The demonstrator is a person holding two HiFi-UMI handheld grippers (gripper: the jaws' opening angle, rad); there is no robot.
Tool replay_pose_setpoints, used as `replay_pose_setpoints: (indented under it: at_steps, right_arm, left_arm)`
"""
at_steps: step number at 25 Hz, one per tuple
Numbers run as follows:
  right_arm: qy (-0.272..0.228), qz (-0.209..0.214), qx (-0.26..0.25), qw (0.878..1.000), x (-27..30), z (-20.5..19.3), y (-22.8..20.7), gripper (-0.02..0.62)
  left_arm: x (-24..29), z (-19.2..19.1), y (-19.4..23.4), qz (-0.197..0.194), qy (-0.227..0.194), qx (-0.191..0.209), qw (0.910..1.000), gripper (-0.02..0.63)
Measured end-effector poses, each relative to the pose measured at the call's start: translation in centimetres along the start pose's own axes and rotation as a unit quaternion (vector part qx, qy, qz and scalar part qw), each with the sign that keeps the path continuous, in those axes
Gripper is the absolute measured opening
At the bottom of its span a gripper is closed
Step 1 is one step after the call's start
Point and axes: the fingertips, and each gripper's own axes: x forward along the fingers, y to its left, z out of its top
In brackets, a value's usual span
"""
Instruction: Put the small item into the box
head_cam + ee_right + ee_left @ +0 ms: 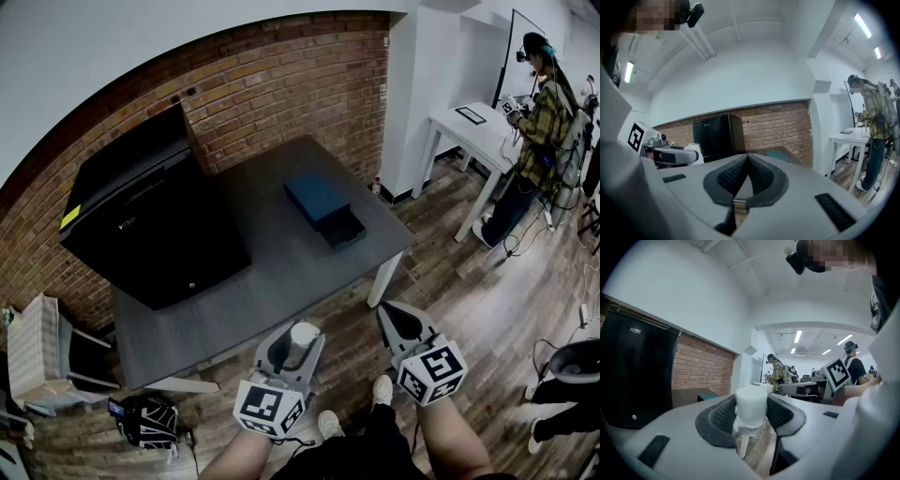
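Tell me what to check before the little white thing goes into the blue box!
1. Small white item gripped in the left gripper: ok.
2. Blue box open, with its drawer slid out: ok.
3. Room inside the drawer: cannot tell, it looks dark from here.
4. Left gripper over the box: not ok, it is short of the grey table, above the wooden floor.
5. Right gripper shut, empty and off to the side: ok.

Grey table (272, 272) — black cabinet (150, 216), blue box (323, 208) (slid open)
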Motion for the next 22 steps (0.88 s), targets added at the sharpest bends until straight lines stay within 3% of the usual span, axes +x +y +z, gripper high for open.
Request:
replay_pose_setpoints:
  at_steps: [22]
  right_arm:
    - [-0.009,0.013,0.000,1.000,-2.0,0.8,0.4,0.018]
  left_arm:
    - [-0.8,0.8,-2.1,-0.004,-0.005,0.003,1.0000,0.206]
